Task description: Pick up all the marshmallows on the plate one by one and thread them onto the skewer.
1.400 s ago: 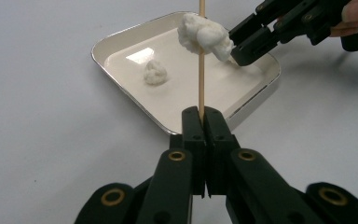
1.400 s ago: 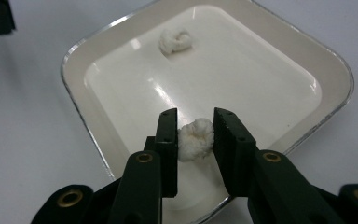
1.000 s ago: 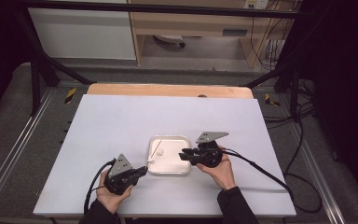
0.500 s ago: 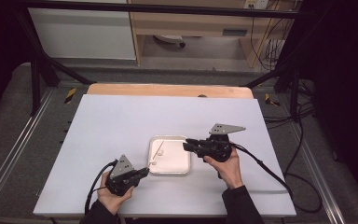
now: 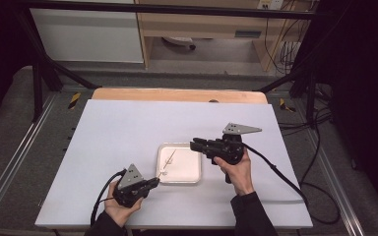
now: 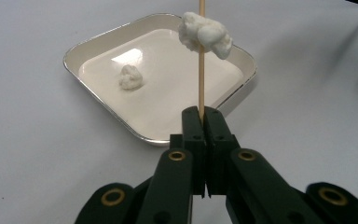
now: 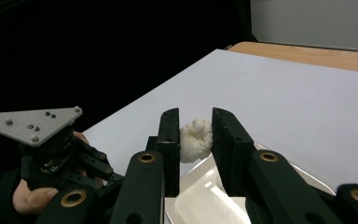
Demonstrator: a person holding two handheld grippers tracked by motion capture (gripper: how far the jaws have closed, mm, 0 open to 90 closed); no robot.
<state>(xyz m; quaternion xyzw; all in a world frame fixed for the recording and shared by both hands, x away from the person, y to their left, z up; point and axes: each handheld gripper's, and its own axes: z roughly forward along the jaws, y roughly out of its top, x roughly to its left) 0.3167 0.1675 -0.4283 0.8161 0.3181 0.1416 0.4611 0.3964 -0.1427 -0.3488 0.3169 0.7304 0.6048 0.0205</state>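
My left gripper (image 6: 204,112) is shut on a thin wooden skewer (image 6: 201,70) that stands upright, with a white fluffy lump (image 6: 205,31) threaded on it. Behind it lies a square white tray (image 6: 121,33) holding another white lump (image 6: 131,77). In the high view the left gripper (image 5: 153,183) sits at the tray's (image 5: 192,176) near left corner, and the skewer (image 5: 169,160) leans over the tray. My right gripper (image 5: 194,144) hovers above the tray's far right side. It is shut on a white lump (image 7: 196,139), which both pads touch.
The tray rests on a wide white table sheet (image 5: 128,132) with a wooden strip (image 5: 177,95) along the far edge. Cables (image 5: 280,174) trail from both grippers. Dark frame bars and floor surround the table. The left gripper's grey plate (image 7: 32,123) appears in the right gripper view.
My right gripper has risen from the tray with the white lump between its jaws. The left gripper and skewer have stayed put.
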